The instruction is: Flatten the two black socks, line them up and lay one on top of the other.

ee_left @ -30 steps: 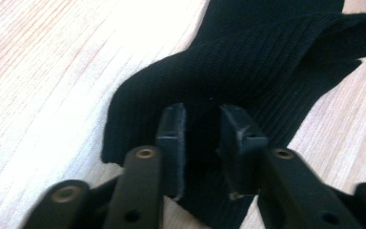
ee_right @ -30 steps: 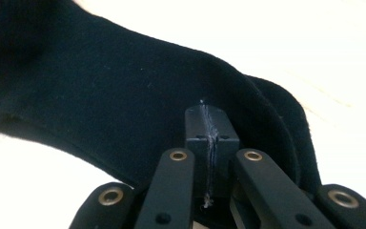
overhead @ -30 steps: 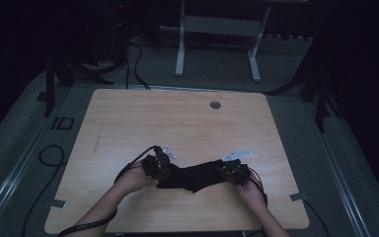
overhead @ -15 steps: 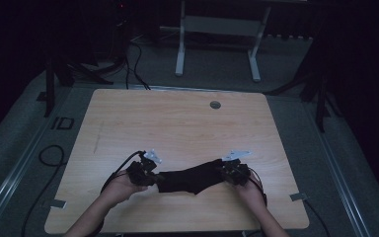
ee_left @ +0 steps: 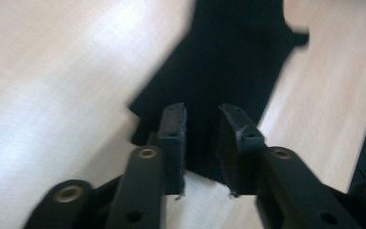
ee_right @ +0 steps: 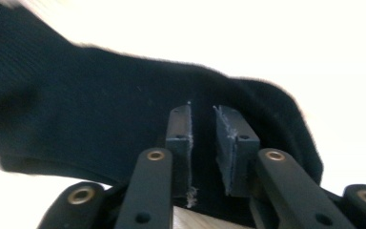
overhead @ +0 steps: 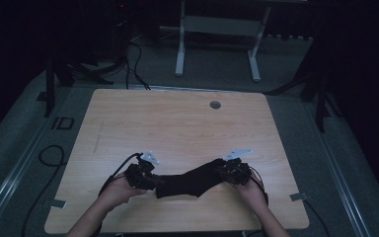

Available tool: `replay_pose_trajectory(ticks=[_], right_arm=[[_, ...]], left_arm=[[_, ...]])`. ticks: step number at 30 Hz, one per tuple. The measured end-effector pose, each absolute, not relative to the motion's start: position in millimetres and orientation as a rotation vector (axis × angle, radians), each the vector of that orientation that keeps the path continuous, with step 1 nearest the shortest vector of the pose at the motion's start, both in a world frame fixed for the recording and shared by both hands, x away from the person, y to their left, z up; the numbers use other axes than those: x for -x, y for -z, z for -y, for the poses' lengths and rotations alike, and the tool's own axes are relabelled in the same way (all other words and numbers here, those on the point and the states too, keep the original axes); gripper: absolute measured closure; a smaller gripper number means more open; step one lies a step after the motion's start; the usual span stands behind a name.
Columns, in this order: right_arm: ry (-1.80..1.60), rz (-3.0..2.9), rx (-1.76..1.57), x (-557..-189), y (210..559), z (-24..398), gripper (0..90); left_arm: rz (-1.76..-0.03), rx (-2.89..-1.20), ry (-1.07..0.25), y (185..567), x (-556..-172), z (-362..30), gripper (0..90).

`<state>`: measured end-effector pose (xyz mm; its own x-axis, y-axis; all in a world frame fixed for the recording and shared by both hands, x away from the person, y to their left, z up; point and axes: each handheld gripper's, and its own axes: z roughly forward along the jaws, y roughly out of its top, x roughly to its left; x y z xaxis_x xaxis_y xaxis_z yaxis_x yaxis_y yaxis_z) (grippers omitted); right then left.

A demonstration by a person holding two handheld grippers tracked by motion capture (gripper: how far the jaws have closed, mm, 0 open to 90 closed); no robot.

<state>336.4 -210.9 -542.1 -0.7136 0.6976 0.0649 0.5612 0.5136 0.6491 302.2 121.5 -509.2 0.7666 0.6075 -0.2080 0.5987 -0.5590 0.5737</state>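
Observation:
A black ribbed cloth [overhead: 190, 180] lies stretched out left to right near the front edge of the wooden table [overhead: 177, 123]. My left gripper [overhead: 154, 180] is at the cloth's left end. In the left gripper view its jaws [ee_left: 202, 124] have just been opening and stand apart over the cloth's edge [ee_left: 228, 57], not pressing on it. At the cloth's right end is my right gripper [overhead: 221, 173]. Its jaws [ee_right: 201, 125] have also just been opening, and a narrow gap shows between the pads, with the cloth [ee_right: 76, 109] lying under and behind them.
A round grommet hole [overhead: 215, 104] sits near the table's far edge. Tape marks [overhead: 297, 196] flank the front corners. Cables [overhead: 49, 153] trail on the floor at the left, and a white desk frame [overhead: 217, 29] stands beyond the table.
My left hand has moved to the left, drawing the cloth out longer. Both grippers' jaws now show gaps. The right hand has stayed in place.

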Motion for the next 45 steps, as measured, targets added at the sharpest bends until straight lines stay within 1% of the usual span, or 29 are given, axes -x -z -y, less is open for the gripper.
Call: replay_pose_trajectory(ticks=[2,3,4,5,6,8,9,10,12,14,18,27,29,30,31,35,37,40,41,43,45], right_arm=[[-1.025,-2.542,-1.050,-332.8,532.8,211.2,77.6],[-1.027,-2.539,-1.031,-331.5,530.2,210.7,81.8],[-1.021,-2.535,-1.009,-329.8,527.8,209.4,84.7],[-1.008,-2.533,-0.989,-328.9,527.0,208.0,86.5],[-0.998,-2.538,-0.989,-328.5,527.6,206.7,87.4],[-0.974,-2.558,-0.986,-330.1,533.4,205.1,88.0],[-0.949,-2.570,-0.986,-331.1,538.1,204.9,88.0],[-0.936,-2.575,-0.993,-331.8,541.0,205.3,88.0],[-0.896,-2.585,-1.014,-334.4,548.5,208.8,88.1],[-0.948,-2.585,-1.055,-336.5,550.4,215.3,88.1],[-0.923,-2.587,-1.045,-336.6,549.2,218.2,88.1],[-0.932,-2.593,-1.015,-338.2,550.5,206.7,88.0],[-0.945,-2.600,-1.021,-339.4,550.1,205.1,86.8],[-0.946,-2.600,-1.011,-339.4,549.4,204.8,86.2],[-0.949,-2.596,-1.016,-338.8,547.5,205.6,85.2],[-0.969,-2.555,-1.031,-336.4,537.4,214.1,84.9],[-0.970,-2.516,-1.061,-337.2,533.4,221.4,83.1],[-0.990,-2.455,-1.133,-340.6,529.8,233.0,74.6],[-1.027,-2.445,-1.162,-341.2,528.6,235.8,73.1],[-1.040,-2.454,-1.160,-340.7,528.1,235.7,66.3],[-1.020,-2.481,-1.159,-341.1,531.1,232.1,65.0]], left_arm=[[-0.879,-2.304,0.010,506.0,-302.8,-115.8,67.0],[-0.864,-2.303,0.029,506.9,-302.5,-109.7,67.5],[-0.847,-2.313,0.053,509.9,-302.0,-102.3,71.8],[-0.828,-2.327,0.074,514.2,-301.2,-94.1,72.6],[-0.818,-2.345,0.099,519.8,-301.2,-86.3,75.5],[-0.803,-2.396,0.122,532.6,-303.0,-72.7,76.5],[-0.810,-2.406,0.137,536.3,-304.6,-70.1,78.7],[-0.812,-2.419,0.137,540.3,-306.1,-67.7,78.7],[-0.836,-2.399,0.167,543.9,-310.9,-68.5,80.9],[-0.847,-2.400,0.149,543.2,-314.4,-72.2,80.9],[-0.870,-2.421,0.118,541.8,-320.2,-83.0,81.9],[-0.927,-2.422,0.063,541.2,-331.5,-101.4,83.2],[-0.924,-2.437,0.042,540.6,-333.1,-103.1,83.2],[-0.933,-2.453,-0.003,539.5,-333.6,-103.8,83.2],[-0.937,-2.461,-0.016,538.8,-334.0,-104.4,83.2],[-0.927,-2.477,-0.015,538.2,-335.1,-108.4,83.0],[-0.935,-2.468,-0.007,538.4,-334.9,-110.0,82.7],[-0.941,-2.454,0.005,539.0,-335.2,-111.6,82.3],[-0.939,-2.452,0.008,539.2,-335.3,-112.1,82.3],[-0.948,-2.441,0.020,539.7,-336.0,-112.8,82.3],[-0.950,-2.437,0.033,539.8,-337.0,-113.5,82.3]])
